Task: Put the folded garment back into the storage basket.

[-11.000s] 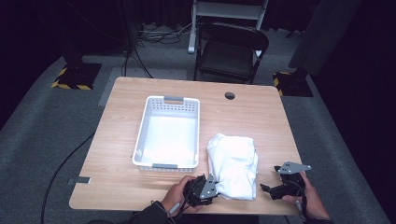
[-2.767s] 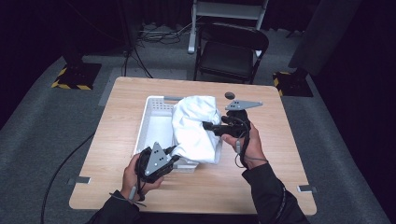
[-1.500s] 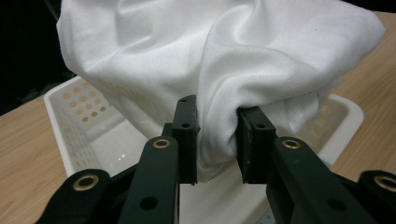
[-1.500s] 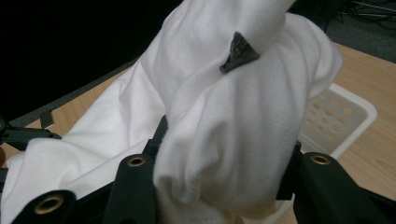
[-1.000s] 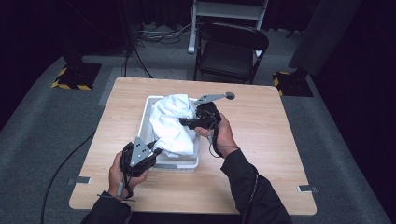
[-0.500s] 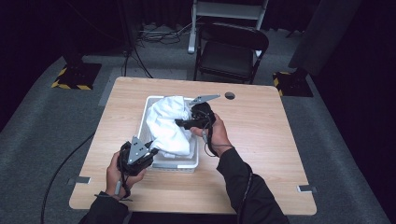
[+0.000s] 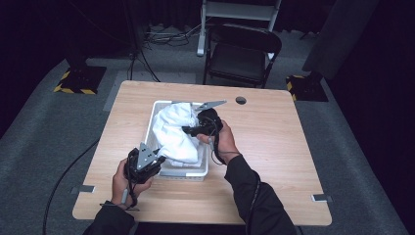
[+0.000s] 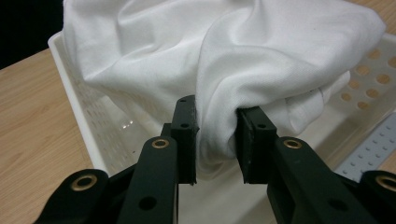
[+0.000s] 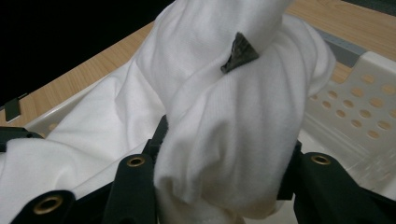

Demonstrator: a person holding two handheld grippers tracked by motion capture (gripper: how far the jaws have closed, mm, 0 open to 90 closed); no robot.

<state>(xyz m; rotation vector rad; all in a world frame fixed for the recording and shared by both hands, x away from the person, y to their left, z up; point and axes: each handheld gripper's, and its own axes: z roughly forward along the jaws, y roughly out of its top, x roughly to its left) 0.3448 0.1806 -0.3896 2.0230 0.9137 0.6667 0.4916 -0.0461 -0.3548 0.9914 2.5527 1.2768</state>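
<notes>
A white cloth (image 7: 172, 132) lies bunched over and inside a white perforated basket (image 7: 182, 172) at the middle of the wooden table (image 7: 274, 142). My left gripper (image 7: 152, 161) is at the basket's near left corner, shut on a fold of the cloth (image 8: 261, 60), with the basket wall (image 8: 88, 126) just behind. My right gripper (image 7: 190, 130) is over the basket's right side, shut on a thick bundle of the cloth (image 9: 233, 135) that drapes across its jaws. A small dark tag (image 9: 239, 50) shows on the cloth. The basket's holed wall (image 9: 369, 112) lies beyond.
A black folding chair (image 7: 242, 56) stands behind the table's far edge. A round hole (image 7: 240, 100) is in the tabletop near the back. Bare wood stretches right of the basket. Cables run over the floor at the left.
The cloth was lifted from the table right of the basket and carried left over it. In the last second both grippers sank and the cloth settled lower into the basket.
</notes>
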